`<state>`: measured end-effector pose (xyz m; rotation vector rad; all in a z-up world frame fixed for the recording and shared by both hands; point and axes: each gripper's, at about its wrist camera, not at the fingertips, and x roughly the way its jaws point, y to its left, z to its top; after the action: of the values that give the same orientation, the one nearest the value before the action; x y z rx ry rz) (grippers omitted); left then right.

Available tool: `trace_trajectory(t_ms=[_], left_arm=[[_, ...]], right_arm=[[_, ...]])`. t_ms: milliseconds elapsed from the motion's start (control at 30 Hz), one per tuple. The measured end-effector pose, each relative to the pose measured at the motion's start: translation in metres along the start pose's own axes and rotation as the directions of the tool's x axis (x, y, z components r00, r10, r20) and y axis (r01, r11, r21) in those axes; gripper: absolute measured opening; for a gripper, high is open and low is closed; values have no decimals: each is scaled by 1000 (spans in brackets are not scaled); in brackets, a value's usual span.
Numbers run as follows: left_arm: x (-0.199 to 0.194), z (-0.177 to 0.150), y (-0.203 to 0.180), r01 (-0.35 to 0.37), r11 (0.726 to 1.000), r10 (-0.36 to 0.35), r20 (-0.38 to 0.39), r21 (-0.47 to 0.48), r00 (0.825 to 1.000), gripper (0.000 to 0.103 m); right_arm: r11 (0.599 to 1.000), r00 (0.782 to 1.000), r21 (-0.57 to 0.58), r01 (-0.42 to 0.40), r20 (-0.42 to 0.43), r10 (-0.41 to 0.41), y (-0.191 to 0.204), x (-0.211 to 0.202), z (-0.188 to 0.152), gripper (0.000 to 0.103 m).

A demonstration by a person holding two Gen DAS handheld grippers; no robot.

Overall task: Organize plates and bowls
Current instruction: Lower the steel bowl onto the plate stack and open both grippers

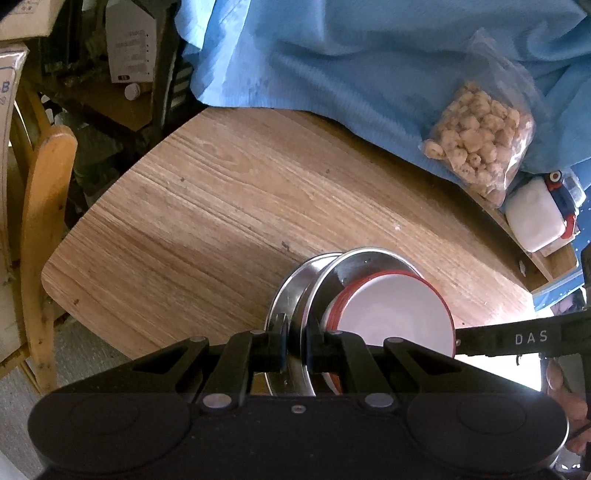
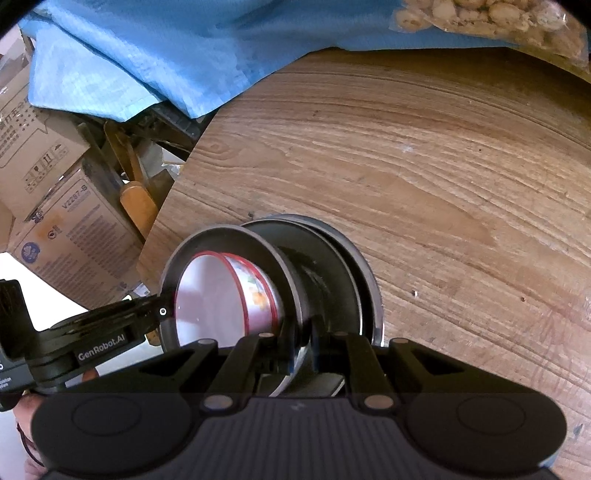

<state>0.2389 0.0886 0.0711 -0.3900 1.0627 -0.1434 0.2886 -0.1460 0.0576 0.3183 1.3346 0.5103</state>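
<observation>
The lower rims of the steel plates [image 1: 295, 295] vanish behind the left claw [image 1: 295, 350], so how far the fingers reach along them cannot be told. The red-rimmed bowl [image 1: 395, 314] hides most of the upper plate's inside, and its own bottom is out of sight. In the right view the right claw [image 2: 303, 354] covers the plates' near edge. The blue cloth [image 1: 351, 55] hides the table's [image 1: 221, 203] far side and runs off the top edge. The snack bag [image 2: 498, 18] is cropped there. Print on the boxes [image 2: 74, 229] is too small to read.
</observation>
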Motion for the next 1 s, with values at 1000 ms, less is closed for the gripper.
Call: trace_trajectory(t_ms=[1000], left_arm=[[25,6,-12,45,999,-45,-15,21,999,7]], right_arm=[[1000,998,9,22,52,-23,-23,-11,3,12]])
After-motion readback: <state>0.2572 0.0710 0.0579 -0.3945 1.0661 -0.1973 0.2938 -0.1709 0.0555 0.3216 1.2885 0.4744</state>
